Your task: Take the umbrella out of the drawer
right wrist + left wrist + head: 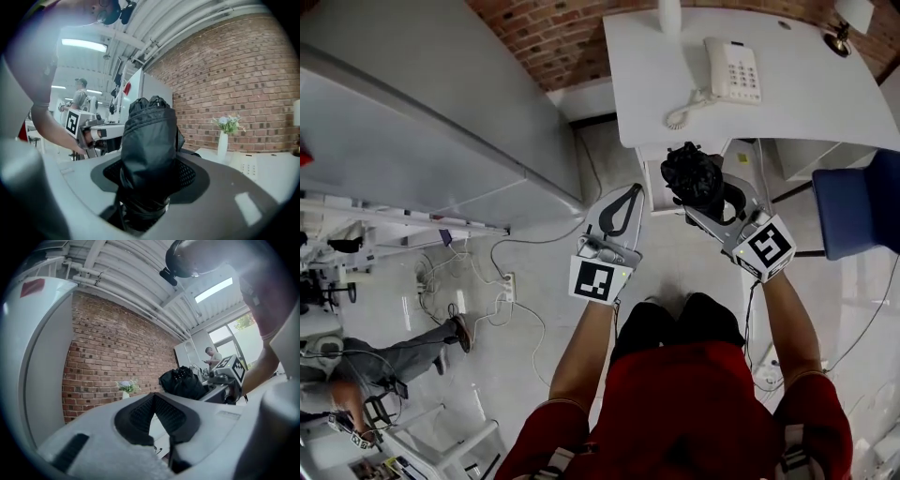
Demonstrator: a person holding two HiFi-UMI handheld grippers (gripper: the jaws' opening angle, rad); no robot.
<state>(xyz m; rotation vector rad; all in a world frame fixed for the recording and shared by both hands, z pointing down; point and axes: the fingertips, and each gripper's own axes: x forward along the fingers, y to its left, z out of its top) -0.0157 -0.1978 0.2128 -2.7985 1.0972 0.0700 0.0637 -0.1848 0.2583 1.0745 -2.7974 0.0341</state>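
Note:
A black folded umbrella (pixel 694 176) is held up in the air in front of the white desk (pixel 797 103), with my right gripper (pixel 709 202) shut on its lower end. In the right gripper view the umbrella (pixel 150 136) stands up between the two dark pads and fills the gap. My left gripper (pixel 629 191) hovers just left of it, fingertips together and nothing between them. The left gripper view shows its pads (pixel 140 413) meeting at the tip, with the umbrella (pixel 183 383) off to the right.
A white telephone (pixel 731 70) sits on the desk, with an open drawer (pixel 654 180) under the desk's front edge. A blue chair (pixel 861 211) stands at the right and a large white cabinet (pixel 422 122) at the left. Cables (pixel 492 281) lie on the floor; a person (pixel 366 370) sits lower left.

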